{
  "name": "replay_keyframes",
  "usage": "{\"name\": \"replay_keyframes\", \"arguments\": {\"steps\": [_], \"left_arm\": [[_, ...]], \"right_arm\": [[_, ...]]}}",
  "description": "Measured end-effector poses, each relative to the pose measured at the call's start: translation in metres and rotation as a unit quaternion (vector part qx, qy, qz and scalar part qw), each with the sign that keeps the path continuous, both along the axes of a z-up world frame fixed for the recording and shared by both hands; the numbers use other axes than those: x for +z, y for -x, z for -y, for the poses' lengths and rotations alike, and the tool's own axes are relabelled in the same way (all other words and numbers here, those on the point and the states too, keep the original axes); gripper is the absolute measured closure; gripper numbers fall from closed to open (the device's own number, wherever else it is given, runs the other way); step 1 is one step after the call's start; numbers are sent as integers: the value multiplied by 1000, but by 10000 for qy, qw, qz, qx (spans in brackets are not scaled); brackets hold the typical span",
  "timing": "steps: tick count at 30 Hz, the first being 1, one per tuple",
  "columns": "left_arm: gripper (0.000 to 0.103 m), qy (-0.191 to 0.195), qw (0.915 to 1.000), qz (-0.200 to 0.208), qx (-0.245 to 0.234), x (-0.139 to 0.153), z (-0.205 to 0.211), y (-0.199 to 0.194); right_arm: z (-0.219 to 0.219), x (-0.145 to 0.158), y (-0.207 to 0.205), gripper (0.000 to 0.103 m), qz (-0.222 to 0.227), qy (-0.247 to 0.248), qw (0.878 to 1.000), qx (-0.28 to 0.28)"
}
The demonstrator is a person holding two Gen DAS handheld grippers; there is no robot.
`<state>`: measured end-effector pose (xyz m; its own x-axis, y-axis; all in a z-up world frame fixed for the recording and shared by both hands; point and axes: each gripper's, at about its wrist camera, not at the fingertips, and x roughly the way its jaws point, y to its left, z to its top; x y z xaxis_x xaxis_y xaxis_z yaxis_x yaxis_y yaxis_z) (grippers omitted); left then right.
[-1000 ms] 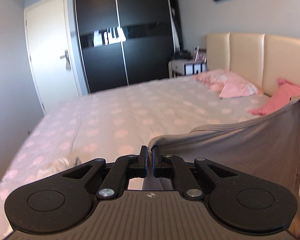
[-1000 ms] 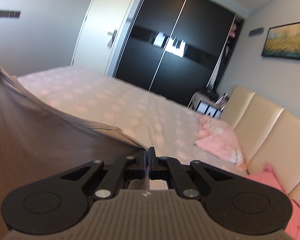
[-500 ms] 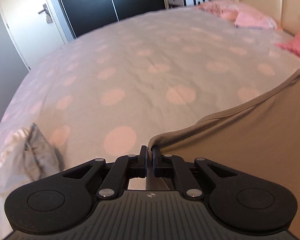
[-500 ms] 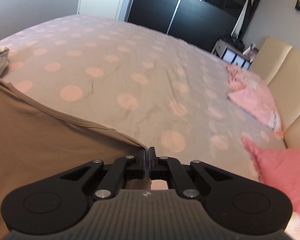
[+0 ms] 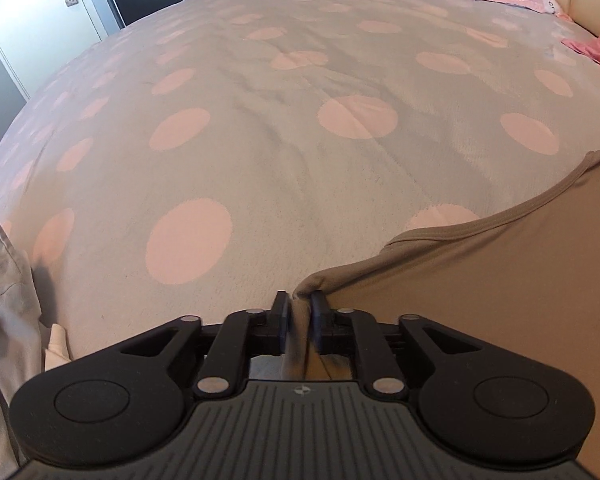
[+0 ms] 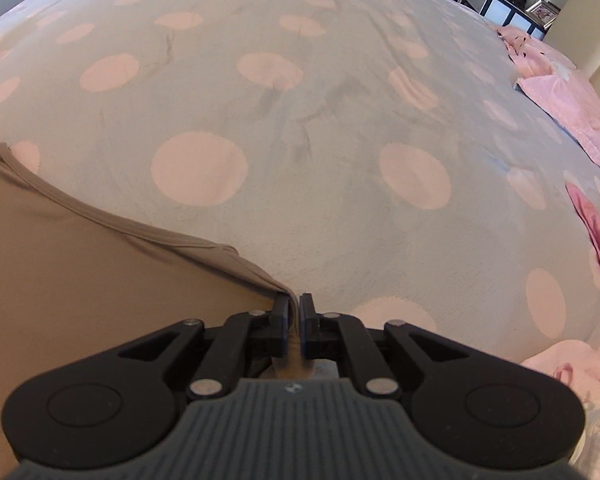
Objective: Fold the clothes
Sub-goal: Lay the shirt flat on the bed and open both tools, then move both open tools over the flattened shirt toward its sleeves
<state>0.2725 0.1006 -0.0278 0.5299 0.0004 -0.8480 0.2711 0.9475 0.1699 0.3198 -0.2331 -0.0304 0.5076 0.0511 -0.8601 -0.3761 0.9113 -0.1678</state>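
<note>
Two corners of one tan garment (image 5: 480, 280) are being laid down on the bed's dotted cover (image 5: 260, 140), its hemmed edge slack between the tongs, near the side of the bed closest to the cameras. The left gripper (image 5: 299, 322) has just been opening, and its jaws now stand apart with the cloth corner loose between them. The right gripper (image 6: 294, 326) has likewise just been opening, with a narrow gap around its corner. This looks like the release after spreading. Next, both should back off clear of the cloth, then take fresh hold for the first fold. Pink pillows (image 6: 560, 96) lie by the headboard end; a grey heap (image 5: 4, 300) sits at the left edge.
</note>
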Motion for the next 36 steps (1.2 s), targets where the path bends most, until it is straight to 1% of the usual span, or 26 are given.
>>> {"name": "replay_keyframes", "arguments": {"steps": [1, 2, 3, 8, 11, 14, 18, 22, 25, 28, 32, 36], "left_arm": [[73, -36, 10000, 17, 56, 2, 0, -1], [62, -49, 9999, 52, 108, 6, -1, 1], [59, -46, 9998, 89, 153, 10, -3, 3], [57, 239, 9990, 244, 272, 40, -13, 28], [55, 253, 9988, 294, 292, 55, -17, 47], [54, 245, 9987, 338, 286, 66, -22, 67], [52, 267, 9985, 285, 377, 72, -30, 98], [52, 207, 9988, 125, 435, 71, -37, 125], [52, 354, 9979, -26, 537, 68, -42, 150], [53, 449, 9969, -222, 602, 60, -42, 174], [52, 549, 9952, -400, 711, 48, -42, 200], [51, 652, 9928, -592, 810, 37, -42, 220]], "right_arm": [[1, 2, 0, 81, 10, -26, 10000, -48], [3, 7, 2, 64, 36, -77, 9999, -105], [6, 12, 4, 60, 65, -132, 9998, -162], [15, 45, 30, 59, 188, -300, 9994, -41], [26, 63, 55, 59, 177, -383, 9991, 16], [38, 75, 81, 59, 123, -387, 9991, 80], [56, 87, 118, 59, 139, -303, 9994, 53], [73, 95, 152, 59, 138, -267, 9995, 0], [85, 95, 175, 60, 42, -333, 9994, -69], [94, 88, 199, 60, -128, -472, 9986, -193], [92, 67, 224, 60, -365, -544, 9977, -189], [85, 43, 242, 59, -692, -665, 9952, -167]]}}
